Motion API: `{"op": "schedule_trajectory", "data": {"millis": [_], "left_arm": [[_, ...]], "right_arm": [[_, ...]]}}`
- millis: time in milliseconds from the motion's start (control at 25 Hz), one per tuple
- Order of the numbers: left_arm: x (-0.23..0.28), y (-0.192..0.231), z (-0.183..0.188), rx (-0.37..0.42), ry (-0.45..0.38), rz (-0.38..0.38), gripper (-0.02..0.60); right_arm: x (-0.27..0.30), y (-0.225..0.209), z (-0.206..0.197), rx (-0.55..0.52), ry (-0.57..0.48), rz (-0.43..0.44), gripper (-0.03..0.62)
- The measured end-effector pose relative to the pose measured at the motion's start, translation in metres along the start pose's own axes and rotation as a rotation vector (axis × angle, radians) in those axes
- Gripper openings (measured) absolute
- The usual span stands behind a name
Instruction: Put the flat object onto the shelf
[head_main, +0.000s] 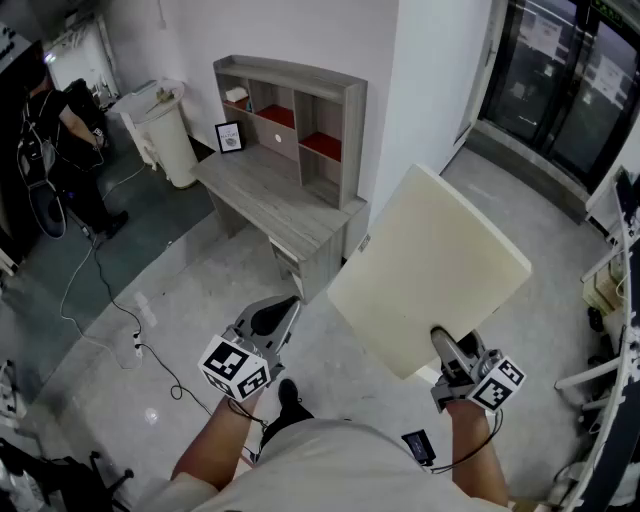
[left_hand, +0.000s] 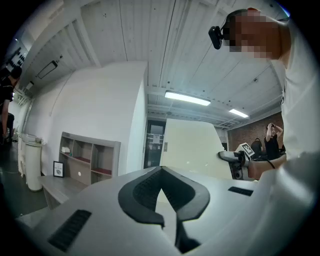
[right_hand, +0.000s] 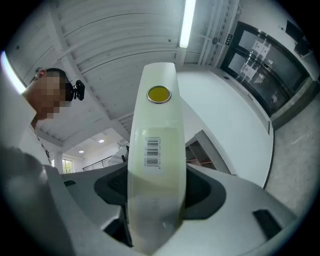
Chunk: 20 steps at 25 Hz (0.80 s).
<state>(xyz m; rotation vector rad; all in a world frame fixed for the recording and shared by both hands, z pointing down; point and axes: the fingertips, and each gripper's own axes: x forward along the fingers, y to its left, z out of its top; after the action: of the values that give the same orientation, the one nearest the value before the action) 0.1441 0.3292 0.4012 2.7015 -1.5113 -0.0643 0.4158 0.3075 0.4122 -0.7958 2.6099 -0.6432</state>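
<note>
I am holding the cream flat board (head_main: 430, 270) aloft in the right gripper (head_main: 445, 345), whose jaws are spread wide and pressing on both faces of the board's near edge. The right gripper view is looking straight up that thick edge, past a barcode sticker (right_hand: 153, 151). The left gripper (head_main: 278, 312) is hanging idle with its jaws brought together on nothing.

The shelf unit (head_main: 300, 110) is standing on the back of a grey desk (head_main: 265, 195) against the white wall. The board is hovering in front of that shelf unit and off to its right, well apart from it and over the bare floor beyond the desk's right end. Its long axis is running from the right gripper up and away, aiming at the wall to the right of the shelf unit rather than at the open compartments.

I am judging that the carry calls for swinging the board leftward and forward to the shelf unit. The left gripper is the one nearer the shelf unit, but the right one has the load.
</note>
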Motion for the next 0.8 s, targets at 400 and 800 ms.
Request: {"op": "schedule_trajectory", "data": {"millis": [400, 800], "left_arm": [[-0.001, 0.04, -0.008, -0.007, 0.024, -0.002, 0.012], [0.004, 0.14, -0.003, -0.013, 0.028, -0.034, 0.012]], "right_arm": [[0.036, -0.003, -0.008, 0.014, 0.004, -0.014, 0.293], [0.137, 0.001, -0.025, -0.004, -0.01, -0.01, 0.293]]}}
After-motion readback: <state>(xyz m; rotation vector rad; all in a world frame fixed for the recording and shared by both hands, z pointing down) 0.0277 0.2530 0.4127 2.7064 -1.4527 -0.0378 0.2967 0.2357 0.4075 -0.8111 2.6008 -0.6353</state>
